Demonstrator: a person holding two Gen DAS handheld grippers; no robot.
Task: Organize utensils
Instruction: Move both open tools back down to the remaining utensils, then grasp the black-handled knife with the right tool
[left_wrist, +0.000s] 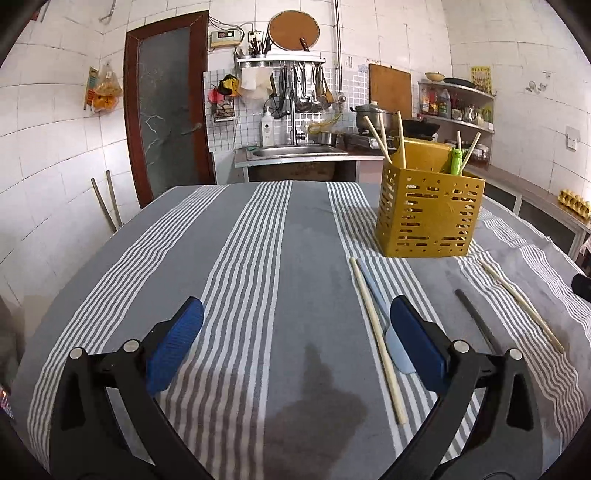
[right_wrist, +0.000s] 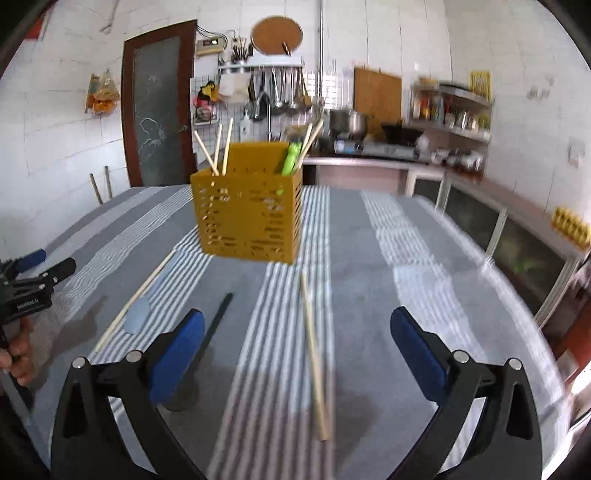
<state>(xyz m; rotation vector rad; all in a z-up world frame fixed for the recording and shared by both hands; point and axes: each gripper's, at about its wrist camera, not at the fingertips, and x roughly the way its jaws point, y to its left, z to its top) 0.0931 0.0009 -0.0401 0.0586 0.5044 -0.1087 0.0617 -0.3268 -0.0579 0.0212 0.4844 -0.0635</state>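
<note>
Right wrist view is motion-blurred: far counter (right_wrist: 376, 162) and shelf jars (right_wrist: 452, 114) unreadable. Black utensil (left_wrist: 476, 319) near end hidden behind the left gripper's right finger (left_wrist: 419, 341); light blue spoon (left_wrist: 397, 350) partly covered too. Holder (right_wrist: 249, 214) contents below the rim hidden, probably chopstick ends.

A table (left_wrist: 147, 258) draped in a grey cloth (left_wrist: 303, 266) with white stripes bears a yellow slotted holder (left_wrist: 428, 214). Before it lie two pale chopsticks (left_wrist: 376, 343) (left_wrist: 524, 306), a light-blue spoon (left_wrist: 395, 343) touching one, and a black utensil (left_wrist: 476, 321). A dark damp patch (left_wrist: 317, 406) marks the cloth.
</note>
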